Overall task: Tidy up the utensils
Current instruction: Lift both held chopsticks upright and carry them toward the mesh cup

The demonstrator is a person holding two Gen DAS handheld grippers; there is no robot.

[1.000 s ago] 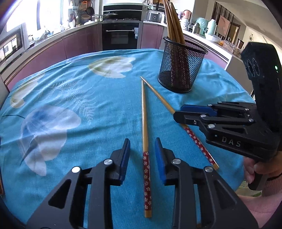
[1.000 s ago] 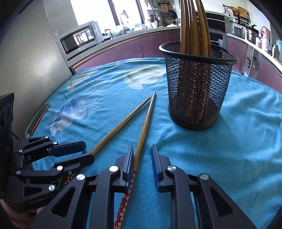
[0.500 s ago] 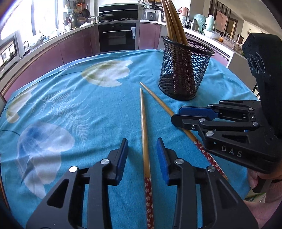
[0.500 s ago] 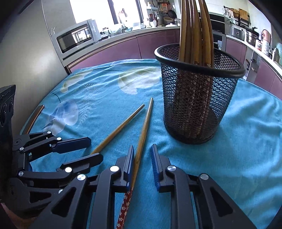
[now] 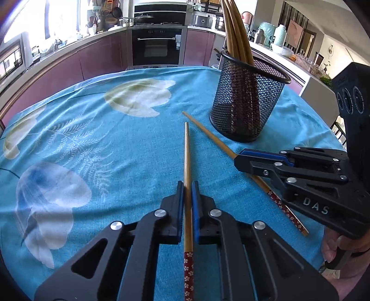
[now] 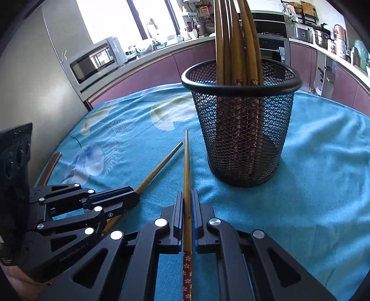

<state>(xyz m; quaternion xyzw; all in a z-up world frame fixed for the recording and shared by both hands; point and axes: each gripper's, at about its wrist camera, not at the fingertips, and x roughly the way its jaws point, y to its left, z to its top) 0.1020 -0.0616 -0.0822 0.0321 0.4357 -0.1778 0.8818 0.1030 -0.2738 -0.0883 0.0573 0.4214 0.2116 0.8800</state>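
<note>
You clamped your left gripper (image 5: 187, 185) on one chopstick (image 5: 186, 148), right gripper (image 6: 187, 195) on the other chopstick (image 6: 186, 162), beside the mesh holder (image 6: 242, 129).

- round surface (image 5: 143, 148) draped in a turquoise cloth (image 5: 69, 129) printed with pale flowers and ferns.
- curved run of mauve cabinets (image 5: 101, 55) under a light countertop.
- black built-in oven (image 5: 156, 47) set among them.
- steel microwave (image 6: 94, 62) standing left of bright windows (image 6: 111, 18).
- daylight flooding in, jars and pots crowding the counter.
</note>
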